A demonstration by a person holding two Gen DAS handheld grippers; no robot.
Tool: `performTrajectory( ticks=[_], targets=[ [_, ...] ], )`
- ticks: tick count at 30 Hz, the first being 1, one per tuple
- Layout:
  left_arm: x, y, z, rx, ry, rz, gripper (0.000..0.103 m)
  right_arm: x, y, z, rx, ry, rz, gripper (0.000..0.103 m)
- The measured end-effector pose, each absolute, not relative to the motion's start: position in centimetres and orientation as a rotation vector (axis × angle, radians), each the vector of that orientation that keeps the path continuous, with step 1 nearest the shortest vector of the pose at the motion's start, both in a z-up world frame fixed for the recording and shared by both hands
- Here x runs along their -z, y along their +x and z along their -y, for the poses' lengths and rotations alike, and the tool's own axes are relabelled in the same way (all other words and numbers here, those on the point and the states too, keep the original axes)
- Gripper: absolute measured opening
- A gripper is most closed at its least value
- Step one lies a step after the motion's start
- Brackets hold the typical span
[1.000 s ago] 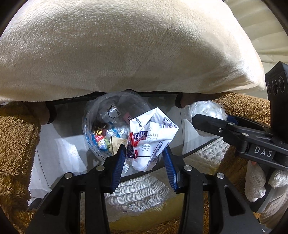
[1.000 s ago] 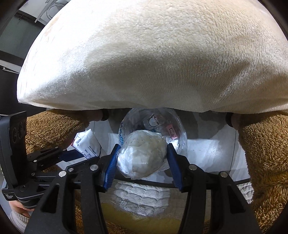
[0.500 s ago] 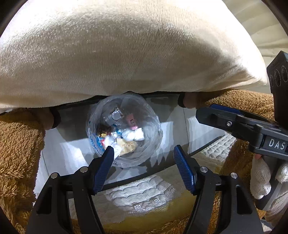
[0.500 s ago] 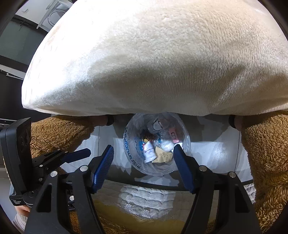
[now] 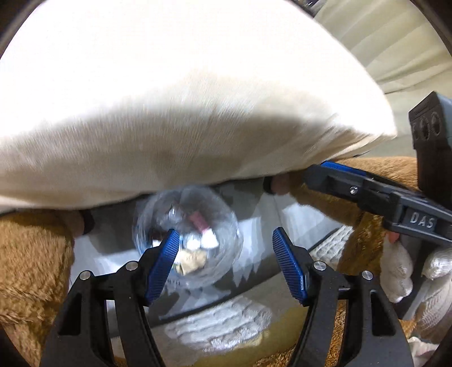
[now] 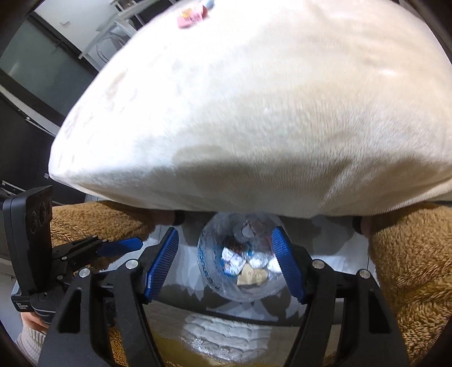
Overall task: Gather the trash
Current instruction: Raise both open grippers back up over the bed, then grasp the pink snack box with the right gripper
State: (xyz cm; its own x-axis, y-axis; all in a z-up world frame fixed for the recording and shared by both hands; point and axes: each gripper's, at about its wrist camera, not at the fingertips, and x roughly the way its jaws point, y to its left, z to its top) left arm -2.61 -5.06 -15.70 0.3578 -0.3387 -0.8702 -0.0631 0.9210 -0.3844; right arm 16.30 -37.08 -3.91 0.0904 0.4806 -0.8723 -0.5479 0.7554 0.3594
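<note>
Brown plush fabric (image 5: 31, 262) fills the left edge of the left wrist view, and a big cream cushion (image 5: 169, 98) hangs over the whole upper part. Under the cushion stands a clear bin (image 5: 188, 234) lined with a plastic bag, and the trash (image 5: 197, 245) lies inside it: white crumpled pieces, a tan scrap and something pink. The left gripper (image 5: 226, 265) is spread wide with nothing between its blue pads; its left pad (image 5: 163, 262) overlaps the bin in the picture, but I cannot tell if it touches. More to the right, the right gripper (image 5: 333, 172) reaches in below the cushion edge, held by a hand (image 5: 409, 271) in a white glove. In the right wrist view, the left gripper (image 6: 121, 244) shows at the left, near the brown fabric (image 6: 93, 223). In the middle the right gripper (image 6: 226, 265) is also wide and holds nothing, and the bin (image 6: 209, 271) with its trash (image 6: 248, 268) sits between the pads, closer to the right one. A small pink item (image 6: 190, 18) lies on top of the cushion (image 6: 268, 98), far from the bin.
</note>
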Motion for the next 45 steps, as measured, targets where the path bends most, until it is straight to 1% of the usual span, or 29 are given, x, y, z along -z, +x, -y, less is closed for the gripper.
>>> performTrajectory(
  ticks=[3, 4, 5, 8, 10, 13, 14, 15, 16, 18, 22, 25, 27, 30, 32, 35, 45],
  targets=[
    [14.2, -3.1, 4.6, 0.182, -0.376, -1.108, 0.068, 2.2, 15.8, 37.3, -0.775, -0.065, -1.168, 0.069],
    [13.7, -3.3, 4.5, 0.176, -0.374, -1.076, 0.068, 1.6, 15.6, 37.4, -0.776, -0.071, -1.132, 0.072],
    [13.1, -3.5, 4.3, 0.169, -0.369, -1.046, 0.071, 1.0, 15.5, 37.5, -0.783, -0.067, -1.099, 0.072],
    [11.3, -4.0, 3.9, 0.149, -0.343, -0.956, 0.071, -0.7, 15.3, 37.8, -0.795, -0.07, -1.011, 0.073],
    [10.1, -4.4, 3.6, 0.138, -0.328, -0.902, 0.071, -1.6, 15.4, 38.1, -0.793, -0.062, -0.964, 0.079],
    [8.7, -4.4, 3.0, 0.118, -0.31, -0.84, 0.071, -3.1, 16.5, 38.1, -0.781, -0.048, -0.908, 0.081],
    [8.2, -4.3, 2.7, 0.114, -0.305, -0.825, 0.076, -3.6, 16.9, 38.1, -0.77, -0.053, -0.887, 0.083],
    [7.8, -4.4, 2.4, 0.109, -0.299, -0.809, 0.081, -4.1, 17.2, 37.8, -0.764, -0.056, -0.863, 0.087],
    [7.1, -4.2, 2.2, 0.098, -0.292, -0.789, 0.081, -4.6, 17.7, 37.7, -0.76, -0.059, -0.842, 0.092],
    [5.7, -4.1, 1.6, 0.073, -0.266, -0.738, 0.081, -5.5, 18.6, 37.3, -0.76, -0.062, -0.812, 0.096],
    [3.7, -3.3, 0.3, 0.051, -0.229, -0.678, 0.082, -7.0, 20.1, 35.7, -0.776, -0.089, -0.752, 0.098],
    [2.7, -2.6, -0.8, 0.049, -0.219, -0.659, 0.084, -7.7, 21.4, 34.0, -0.798, -0.101, -0.726, 0.098],
    [1.9, -2.1, -1.5, 0.046, -0.213, -0.639, 0.09, -8.0, 22.4, 32.6, -0.809, -0.118, -0.703, 0.098],
    [0.8, -1.4, -2.6, 0.051, -0.201, -0.6, 0.094, -7.9, 24.0, 30.1, -0.811, -0.163, -0.684, 0.098],
    [0.2, -0.6, -3.3, 0.043, -0.19, -0.58, 0.097, -7.3, 25.6, 28.4, -0.809, -0.163, -0.71, 0.098],
    [-0.2, 0.4, -4.8, 0.034, -0.205, -0.566, 0.097, -6.2, 27.8, 26.3, -0.809, -0.143, -0.765, 0.098],
    [-0.4, 3.3, -9.5, 0.006, -0.238, -0.558, 0.097, -3.5, 33.0, 19.0, -0.758, -0.133, -0.807, 0.098]
  ],
)
